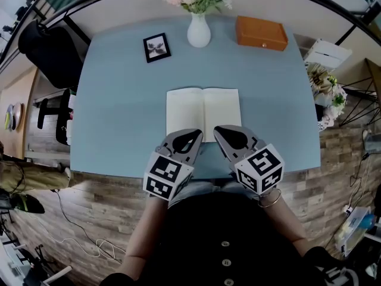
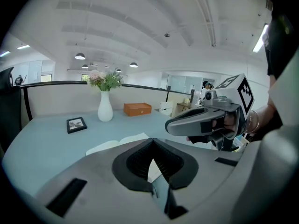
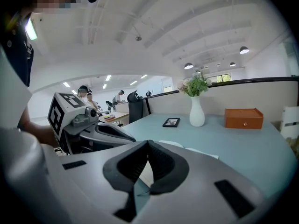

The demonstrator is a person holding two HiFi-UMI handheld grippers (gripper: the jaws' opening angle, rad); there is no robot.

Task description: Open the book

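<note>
The book (image 1: 203,112) lies open and flat on the light blue table (image 1: 119,112), its two cream pages spread either side of the spine. My left gripper (image 1: 189,140) hovers just short of the book's near edge, jaws shut with nothing between them. My right gripper (image 1: 225,134) sits beside it at the near right page edge, jaws also closed and empty. In the left gripper view the pale pages of the book (image 2: 117,143) peek over the closed left gripper (image 2: 152,143); the right gripper view shows the book (image 3: 187,149) beyond the closed right gripper (image 3: 149,143).
At the table's far side stand a white vase with flowers (image 1: 198,28), a small black picture frame (image 1: 157,47) and an orange wooden box (image 1: 261,33). A black office chair (image 1: 50,52) is left of the table. The table's near edge is right by my body.
</note>
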